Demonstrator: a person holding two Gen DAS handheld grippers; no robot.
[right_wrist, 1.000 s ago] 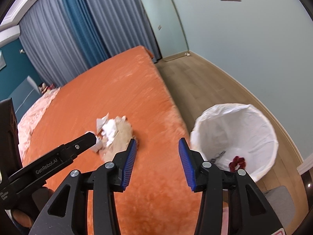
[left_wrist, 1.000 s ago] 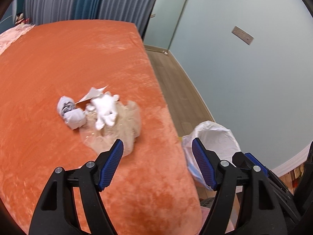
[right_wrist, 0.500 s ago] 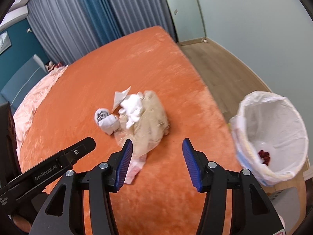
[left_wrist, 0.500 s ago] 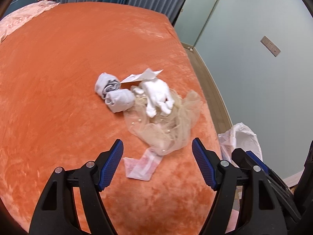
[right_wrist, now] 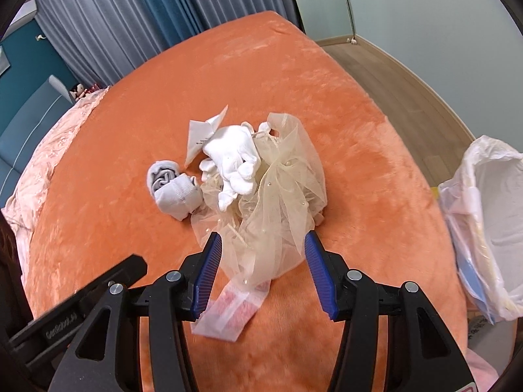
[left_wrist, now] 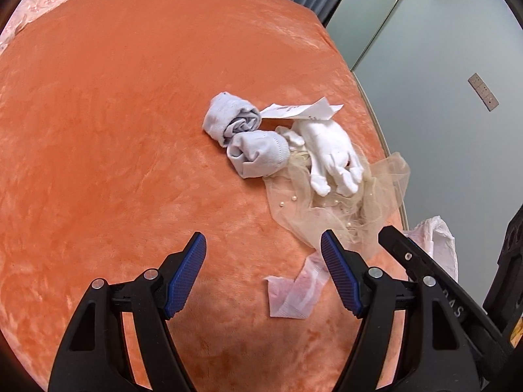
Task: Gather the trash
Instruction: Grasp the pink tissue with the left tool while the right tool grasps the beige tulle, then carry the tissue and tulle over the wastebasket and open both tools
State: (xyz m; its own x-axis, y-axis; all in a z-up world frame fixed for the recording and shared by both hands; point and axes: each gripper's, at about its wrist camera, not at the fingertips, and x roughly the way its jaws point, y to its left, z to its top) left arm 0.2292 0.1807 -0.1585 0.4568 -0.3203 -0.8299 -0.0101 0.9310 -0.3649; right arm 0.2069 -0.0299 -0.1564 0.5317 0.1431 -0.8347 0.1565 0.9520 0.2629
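1. Nearest the right tool (right_wrist: 263,261), whose jaws are spread wide and hold nothing, a pink-and-white wrapper (right_wrist: 230,310) lies flat on the orange bed (right_wrist: 114,179), just under and ahead of the blue pads.
2. The left tool (left_wrist: 263,271) is likewise spread and empty, hovering over bare bedspread, with the same wrapper (left_wrist: 294,289) just inside its right-hand finger.
3. Judged from this, the step in hand is the approach to the next piece of trash. The next move calls for lowering one tool onto the thin wrapper and pinching it without gathering up bedspread.
4. Just beyond, a cream tulle bundle (right_wrist: 281,196) overlaps the wrapper's far end; a grab may drag it along.
5. Further on lie a white glove (right_wrist: 233,160), two rolled grey socks (left_wrist: 245,137) and a paper slip (left_wrist: 300,111), all touching.
6. The lined bin (right_wrist: 490,228) stands beside the bed, to the right.
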